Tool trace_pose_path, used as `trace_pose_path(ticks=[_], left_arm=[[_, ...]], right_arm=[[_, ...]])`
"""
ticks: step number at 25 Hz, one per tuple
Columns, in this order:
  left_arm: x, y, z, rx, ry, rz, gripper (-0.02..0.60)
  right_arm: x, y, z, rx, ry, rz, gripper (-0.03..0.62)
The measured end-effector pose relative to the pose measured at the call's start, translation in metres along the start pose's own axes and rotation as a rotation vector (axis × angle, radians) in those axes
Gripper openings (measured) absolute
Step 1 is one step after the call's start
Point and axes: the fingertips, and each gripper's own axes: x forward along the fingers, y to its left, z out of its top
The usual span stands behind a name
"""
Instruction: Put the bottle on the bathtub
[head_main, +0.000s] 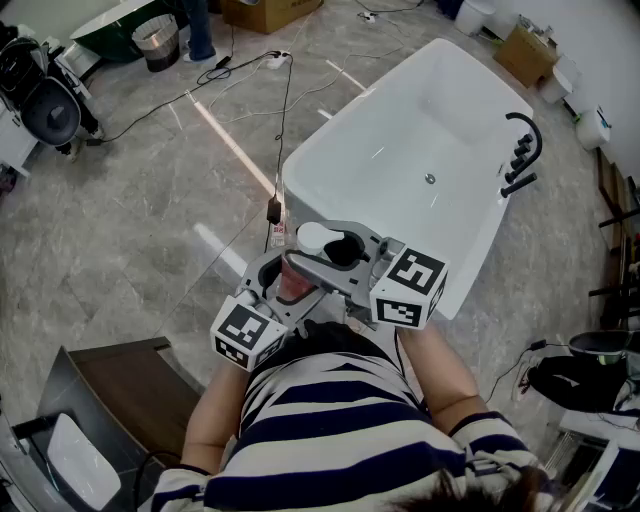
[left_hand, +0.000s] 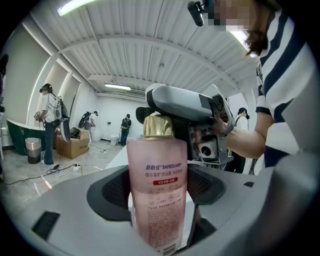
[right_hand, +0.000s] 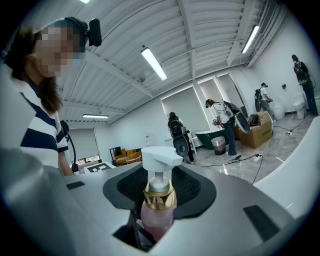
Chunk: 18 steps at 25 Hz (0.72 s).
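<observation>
I hold a pink bottle (head_main: 291, 287) with a gold collar and a white pump head close to the chest of the person in the striped shirt, just off the near corner of the white bathtub (head_main: 310, 185). My left gripper (head_main: 288, 278) is shut on the bottle's body (left_hand: 157, 195), which stands upright between its pads. My right gripper (head_main: 336, 250) sits higher, its jaws closed around the gold collar and pump of the bottle (right_hand: 159, 207). In the left gripper view, the right gripper (left_hand: 186, 102) covers the pump head.
A black faucet (head_main: 522, 155) stands on the tub's far right rim. Cables (head_main: 285, 95) run across the marble floor to the left of the tub. A dark cabinet (head_main: 130, 390) stands at lower left. Cardboard boxes (head_main: 525, 50) and a bin (head_main: 157, 40) lie far off.
</observation>
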Motion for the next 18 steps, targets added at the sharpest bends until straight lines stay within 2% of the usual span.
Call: trace_pose_path(ticks=[9, 18], left_arm=[[-0.023, 0.022, -0.010, -0.023, -0.002, 0.018, 0.336], [-0.025, 0.052, -0.015, -0.066, -0.009, 0.044, 0.336]], right_arm=[[0.034, 0.007, -0.007, -0.004, 0.031, 0.007, 0.164], [0.063, -0.008, -0.010, 0.003, 0.077, 0.035, 0.164]])
